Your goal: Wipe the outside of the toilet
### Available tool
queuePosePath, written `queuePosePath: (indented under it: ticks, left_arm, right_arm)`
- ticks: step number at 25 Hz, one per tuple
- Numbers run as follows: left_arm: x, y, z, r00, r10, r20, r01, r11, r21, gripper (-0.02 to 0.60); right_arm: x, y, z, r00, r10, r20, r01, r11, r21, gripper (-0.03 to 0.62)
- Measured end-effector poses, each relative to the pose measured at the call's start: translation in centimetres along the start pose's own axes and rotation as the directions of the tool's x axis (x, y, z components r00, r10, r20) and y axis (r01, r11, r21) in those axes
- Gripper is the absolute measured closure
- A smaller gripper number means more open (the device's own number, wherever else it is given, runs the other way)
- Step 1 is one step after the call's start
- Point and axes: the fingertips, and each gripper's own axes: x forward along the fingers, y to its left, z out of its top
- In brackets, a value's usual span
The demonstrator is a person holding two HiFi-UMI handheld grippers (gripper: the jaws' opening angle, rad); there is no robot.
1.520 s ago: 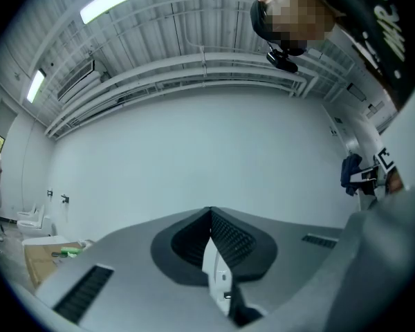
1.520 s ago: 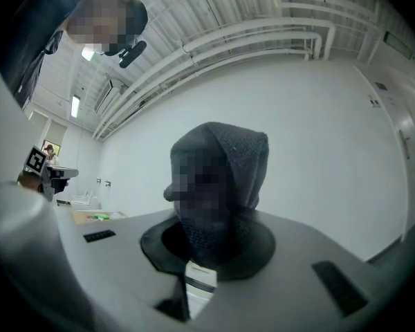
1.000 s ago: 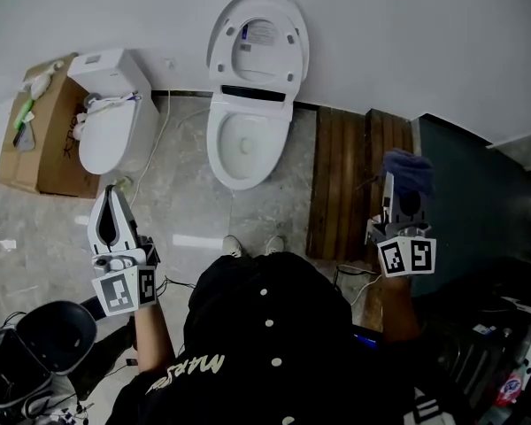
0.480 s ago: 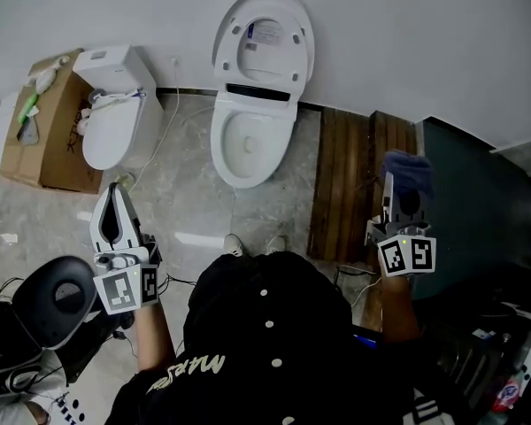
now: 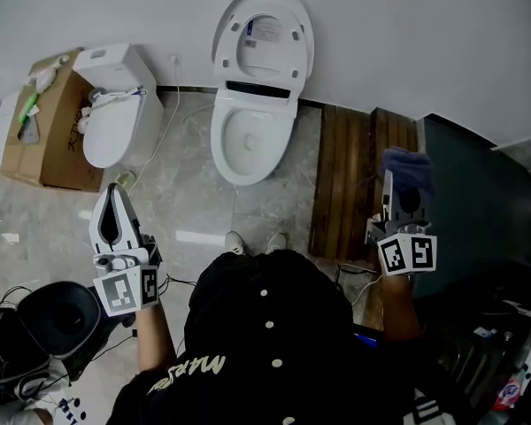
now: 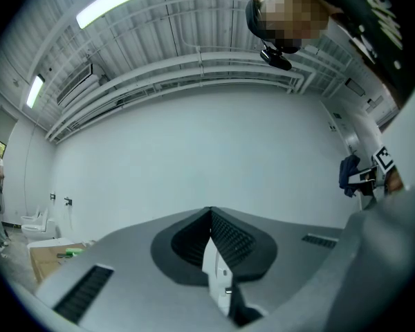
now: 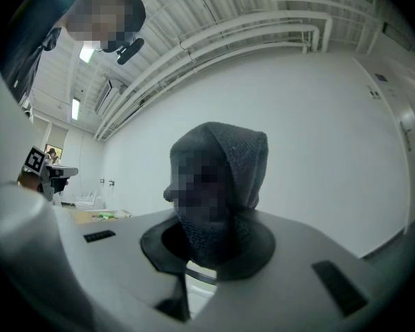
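Our right hand-held gripper point(image 5: 396, 184) is hovering over the line where brown wooden slat panels point(image 5: 345, 184) are meeting a dark green surface point(image 5: 478, 211). It is staying well apart from the toilet point(image 5: 248, 140), which is standing against the white wall point(image 5: 425, 42) straight ahead of our shoes point(image 5: 234, 244). Between our shoes and its bowl, a stretch of pale marble floor point(image 5: 186, 202) is lying open. The slat panels are running along the toilet's right side. On its left, a second, smaller toilet point(image 5: 106, 131) is sitting just beside a cardboard box point(image 5: 49, 131). A dark rounded object point(image 5: 62, 317) is crowding the floor by our left elbow. The main toilet's lid point(image 5: 261, 38) is leaning upright against the wall, and the bowl is showing only white inside. The cardboard box is carrying a green item and some white pieces on top; we cannot tell what they are. Our right hand-held gripper point(image 7: 207, 237) is pinching a blue-grey knitted cloth point(image 7: 242, 158), which is bunching up above the jaw tips. Our left hand-held gripper point(image 5: 113, 191) is hanging over the floor near the smaller toilet. In its own view, the left hand-held gripper point(image 6: 211, 216) is pressing its jaws together with nothing between them.
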Motion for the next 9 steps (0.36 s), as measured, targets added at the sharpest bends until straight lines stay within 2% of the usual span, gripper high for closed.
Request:
queuePosePath:
  ticks: [3, 9]
  left_arm:
    - [-0.07, 0.18, -0.31, 1.000, 0.009, -0.015, -0.009, 1.000, 0.011, 0.571]
    - [0.25, -0.03, 0.39, 1.000, -0.010, 0.020, 0.011, 1.000, -0.023, 0.571]
  right_arm:
    - [0.10, 0.18, -0.01, 1.000, 0.003, -0.001, -0.003, 1.000, -0.004, 0.553]
    - [0.38, 0.58, 0.07, 1.000, 0.009, -0.008, -0.009, 1.000, -0.010, 0.553]
